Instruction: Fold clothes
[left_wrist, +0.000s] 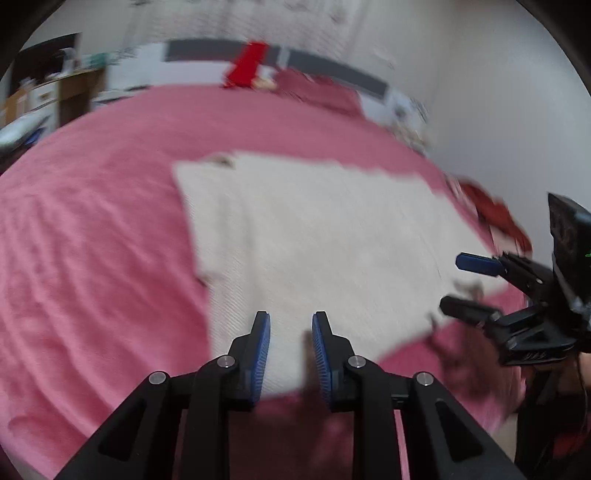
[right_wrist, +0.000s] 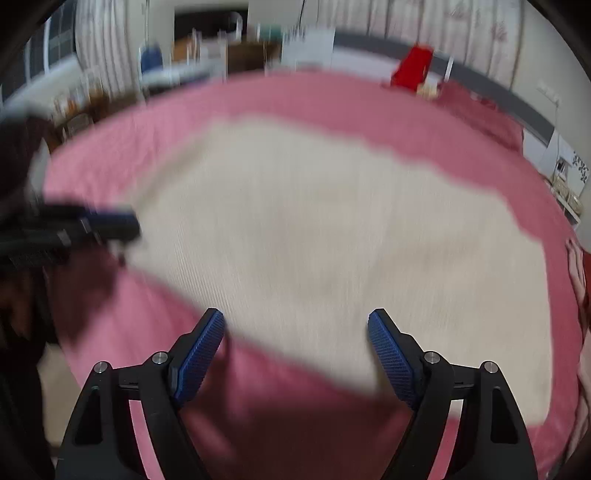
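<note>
I have 2 grippers over the cream garment (left_wrist: 314, 236), which lies spread almost flat on the pink bedspread (left_wrist: 92, 240); everything below I place against that garment.

My left gripper (left_wrist: 291, 341) hangs above the garment's near edge, pointing down and across it. Its jaws stand a narrow gap apart with nothing between the blue pads (left_wrist: 261, 343): released, not gripping cloth. I judge I keep them nearly together so that a small pinch of the hem is all they need to take.

My right gripper (right_wrist: 295, 343) sits toward the garment's near right side, and in its own view the jaws are spread wide and empty, the near hem showing between them. From the left camera I see the same tool (left_wrist: 469, 288) beside the garment's right edge, its fingers clearly apart. That wide stance suits coming down over a thicker edge or a doubled layer.

The cloth looks smooth, with a dark patch at the far left corner that may be a neck label; blur keeps me from being sure. A red item (left_wrist: 495, 218) lies just beyond the garment's right edge, apart from it.

I judge a fold is about to start, since neither gripper holds fabric.
</note>
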